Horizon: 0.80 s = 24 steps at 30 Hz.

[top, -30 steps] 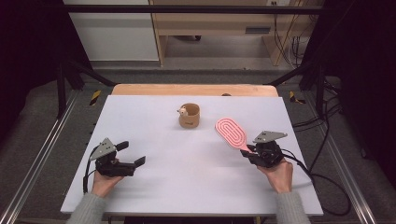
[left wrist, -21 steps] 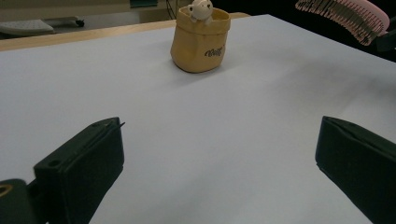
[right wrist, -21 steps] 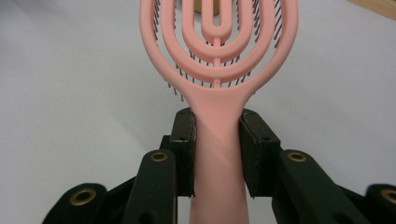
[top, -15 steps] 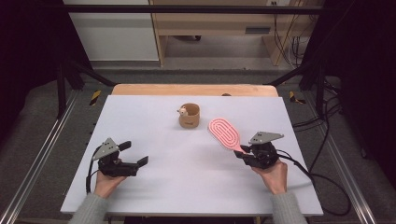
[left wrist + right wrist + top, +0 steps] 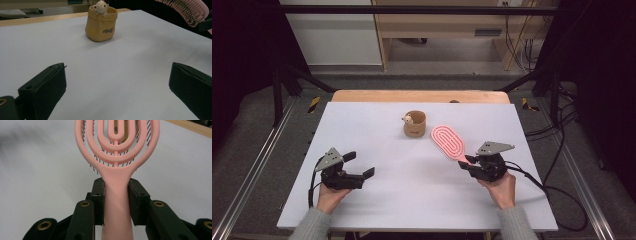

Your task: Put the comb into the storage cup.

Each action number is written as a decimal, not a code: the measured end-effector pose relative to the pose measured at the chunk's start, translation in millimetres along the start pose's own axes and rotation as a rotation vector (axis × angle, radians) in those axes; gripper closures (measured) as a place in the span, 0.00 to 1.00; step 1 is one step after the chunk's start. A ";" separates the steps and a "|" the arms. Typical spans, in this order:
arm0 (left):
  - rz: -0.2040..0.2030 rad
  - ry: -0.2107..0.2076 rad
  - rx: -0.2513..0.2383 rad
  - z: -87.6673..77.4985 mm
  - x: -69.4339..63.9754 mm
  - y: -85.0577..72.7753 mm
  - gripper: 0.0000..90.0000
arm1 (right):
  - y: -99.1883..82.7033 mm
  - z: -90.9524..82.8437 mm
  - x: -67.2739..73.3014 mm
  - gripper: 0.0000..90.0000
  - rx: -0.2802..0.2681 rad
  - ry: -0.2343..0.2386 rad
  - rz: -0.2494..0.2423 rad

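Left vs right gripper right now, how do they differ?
The left gripper has its jaws wide apart with nothing between them; the right gripper is closed on the handle of the pink vented plastic hairbrush. In the high view the left gripper's jaws point toward the right side of the white table, while the right gripper's point up and left, toward the small tan cup with an animal figure. Both are black, hand-held and carry a grey three-cornered plate.

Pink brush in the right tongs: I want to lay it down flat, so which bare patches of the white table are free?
The widest bare stretch of the white tabletop lies between the left tongs and right tongs, nearer than the tan fabric-look cup. The far-left area beside the cup is bare too. The only tight spot is between the cup and the pink oval plastic hairbrush.
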<state>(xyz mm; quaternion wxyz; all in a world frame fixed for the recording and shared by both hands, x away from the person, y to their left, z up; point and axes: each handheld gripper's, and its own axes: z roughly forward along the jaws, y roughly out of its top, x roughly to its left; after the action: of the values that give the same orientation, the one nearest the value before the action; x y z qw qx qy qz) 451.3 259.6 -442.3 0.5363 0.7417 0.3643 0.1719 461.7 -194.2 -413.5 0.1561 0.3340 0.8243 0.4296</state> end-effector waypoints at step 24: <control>-0.030 -0.026 -0.021 8.6 -16.5 6.3 0.01 | 1.2 4.9 8.9 0.77 -0.057 0.023 0.004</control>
<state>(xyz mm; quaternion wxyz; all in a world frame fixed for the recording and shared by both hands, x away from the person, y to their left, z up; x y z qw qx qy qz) 447.9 240.9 -437.4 0.5513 0.7325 0.3667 0.1580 458.4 -184.6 -415.1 0.1551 0.3262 0.8127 0.4572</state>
